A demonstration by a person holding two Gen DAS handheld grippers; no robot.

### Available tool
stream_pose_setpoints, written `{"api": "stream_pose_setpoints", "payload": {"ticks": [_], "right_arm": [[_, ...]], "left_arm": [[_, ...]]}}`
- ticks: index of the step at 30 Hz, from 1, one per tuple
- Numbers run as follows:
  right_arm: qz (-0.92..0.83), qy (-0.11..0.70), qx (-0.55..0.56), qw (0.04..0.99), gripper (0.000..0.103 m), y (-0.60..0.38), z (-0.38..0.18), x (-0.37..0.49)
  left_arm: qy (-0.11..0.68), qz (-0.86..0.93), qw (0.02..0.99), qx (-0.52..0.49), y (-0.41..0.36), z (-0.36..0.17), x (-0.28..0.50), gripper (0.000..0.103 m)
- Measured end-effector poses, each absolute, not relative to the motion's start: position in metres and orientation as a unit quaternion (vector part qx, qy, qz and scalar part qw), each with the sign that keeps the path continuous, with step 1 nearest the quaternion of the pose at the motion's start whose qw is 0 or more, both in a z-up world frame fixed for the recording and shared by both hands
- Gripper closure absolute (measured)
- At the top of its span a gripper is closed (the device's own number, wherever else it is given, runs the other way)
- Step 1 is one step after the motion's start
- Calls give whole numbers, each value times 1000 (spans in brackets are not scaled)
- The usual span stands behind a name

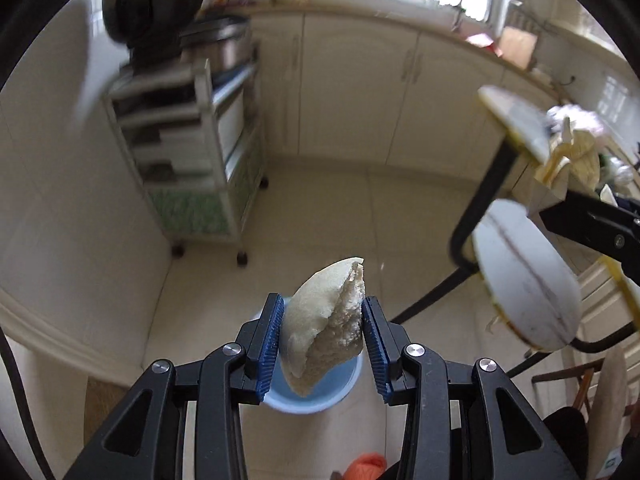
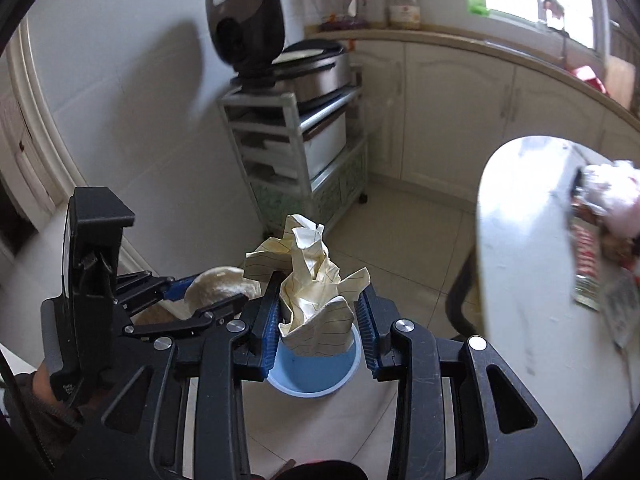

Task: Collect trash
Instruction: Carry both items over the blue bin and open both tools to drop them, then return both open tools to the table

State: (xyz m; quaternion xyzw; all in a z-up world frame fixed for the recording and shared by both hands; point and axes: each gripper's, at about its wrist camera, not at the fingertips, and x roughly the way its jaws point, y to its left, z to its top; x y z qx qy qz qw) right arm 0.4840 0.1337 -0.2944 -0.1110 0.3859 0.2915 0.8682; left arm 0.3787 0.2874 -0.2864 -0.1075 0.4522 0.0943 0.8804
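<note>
1. Two views, taken in turn. Left wrist view: my left gripper [image 1: 323, 344] has its jaws pinching a torn piece of steamed bun [image 1: 326, 320], blue pads pressed against both sides. A blue bin [image 1: 320, 388] stands on the tiled floor [image 1: 320, 208] directly beneath the bun. At right my right gripper [image 1: 588, 220] reaches in from the edge, carrying crumpled yellow paper [image 1: 570, 160] close to a white table [image 1: 524, 276] on black legs. A wheeled storage cart [image 1: 192, 152] stands against the wall at left.

2. Right wrist view: my right gripper [image 2: 318, 320] has its jaws clamped on the crumpled yellow paper [image 2: 312, 284], held over the blue bin [image 2: 316, 372] on the floor. To the left, my left gripper [image 2: 192, 296] holds the bun [image 2: 220, 284] just beside the paper. The white table [image 2: 520, 240] fills the right side, with wrappers [image 2: 600, 260] lying on it. An open rice cooker [image 2: 280, 40] sits atop the cart [image 2: 296, 140].
</note>
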Motion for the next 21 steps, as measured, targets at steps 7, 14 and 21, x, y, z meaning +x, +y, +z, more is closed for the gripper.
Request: {"api": "stream_pose_setpoints", "payload": {"ticks": [7,14,21], "right_arm": [[289,447,-132,836,71,174,-355,518],[304,474,-136,815,68,192,-389,542],[326,478,-118,807,41,211,-396,545]], "left_arm": [[487,92,858,-134,298,-334,410,65],[493,140,849,-129,315,-340,421,34],[471,202,849,-131,324,-311,393,33]]}}
